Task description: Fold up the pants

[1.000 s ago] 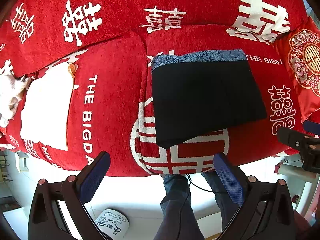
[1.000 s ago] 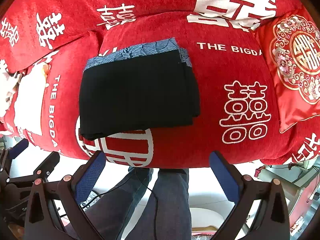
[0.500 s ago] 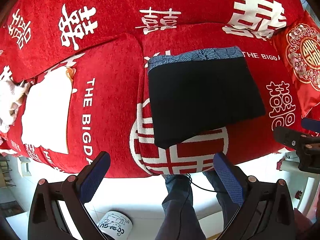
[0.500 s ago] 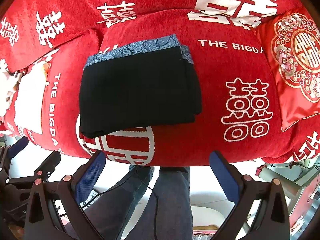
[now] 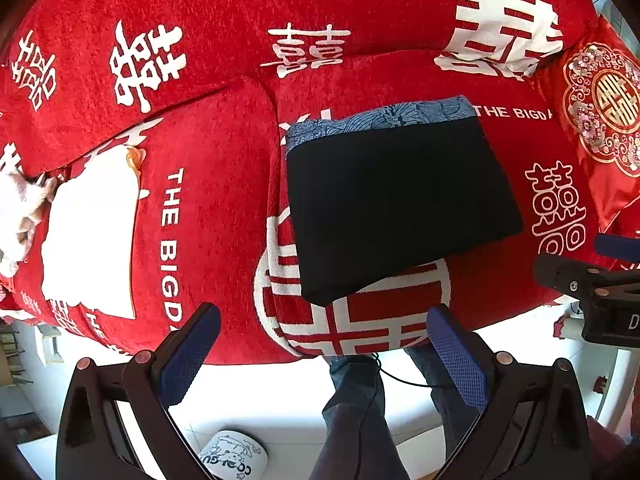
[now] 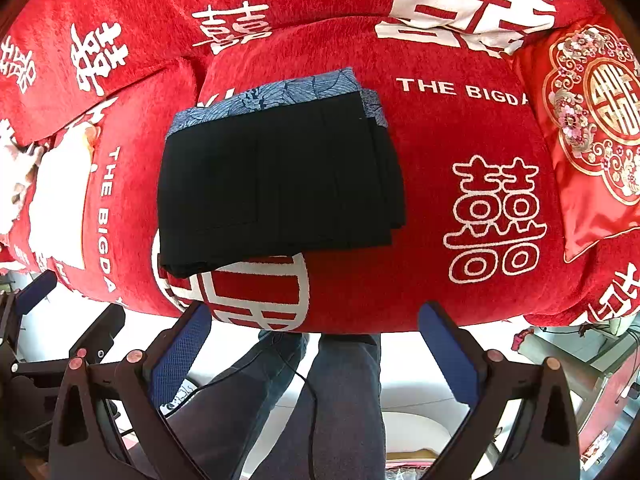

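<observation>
The black pants (image 5: 400,208) lie folded into a flat rectangle on the red sofa seat (image 5: 208,208), a blue patterned waistband (image 5: 380,118) showing along the far edge. They also show in the right wrist view (image 6: 276,184), layered edges at the right. My left gripper (image 5: 324,344) is open and empty, held off the sofa's front edge, short of the pants. My right gripper (image 6: 312,344) is open and empty, also in front of the seat edge. The right gripper shows at the right edge of the left wrist view (image 5: 592,276).
A white folded cloth (image 5: 92,232) lies on the left seat cushion. An embroidered red cushion (image 6: 592,128) leans at the right. The person's legs in jeans (image 6: 320,400) stand below the seat edge. A white printed slipper (image 5: 232,456) is on the floor.
Both grippers have drawn slightly back and up from the sofa; the pants sit a little lower in view. The pants themselves have not moved.
</observation>
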{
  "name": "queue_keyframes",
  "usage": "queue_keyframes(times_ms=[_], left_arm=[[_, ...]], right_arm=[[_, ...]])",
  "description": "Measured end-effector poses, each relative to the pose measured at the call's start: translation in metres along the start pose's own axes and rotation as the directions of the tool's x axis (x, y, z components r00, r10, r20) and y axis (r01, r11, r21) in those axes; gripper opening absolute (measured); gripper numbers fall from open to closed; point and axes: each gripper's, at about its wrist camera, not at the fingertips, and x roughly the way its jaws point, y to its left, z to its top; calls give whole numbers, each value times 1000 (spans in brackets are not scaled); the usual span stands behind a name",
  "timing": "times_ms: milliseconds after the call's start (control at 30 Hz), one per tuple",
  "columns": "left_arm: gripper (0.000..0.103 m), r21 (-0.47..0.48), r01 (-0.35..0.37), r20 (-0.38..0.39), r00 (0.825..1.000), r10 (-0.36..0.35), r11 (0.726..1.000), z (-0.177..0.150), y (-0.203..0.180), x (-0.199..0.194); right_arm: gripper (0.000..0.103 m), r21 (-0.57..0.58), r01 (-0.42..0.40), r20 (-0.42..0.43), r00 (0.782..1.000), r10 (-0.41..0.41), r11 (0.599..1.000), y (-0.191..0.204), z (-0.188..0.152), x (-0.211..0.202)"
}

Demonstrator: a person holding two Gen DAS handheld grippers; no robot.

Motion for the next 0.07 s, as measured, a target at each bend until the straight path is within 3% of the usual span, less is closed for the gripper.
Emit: queue_keyframes(times_ms=[67], left_arm=[[103, -1, 10, -3, 1000, -10, 1000, 0, -1, 0]], right_arm=[[103, 6, 0, 0, 1000, 0, 1000, -1, 0, 1]])
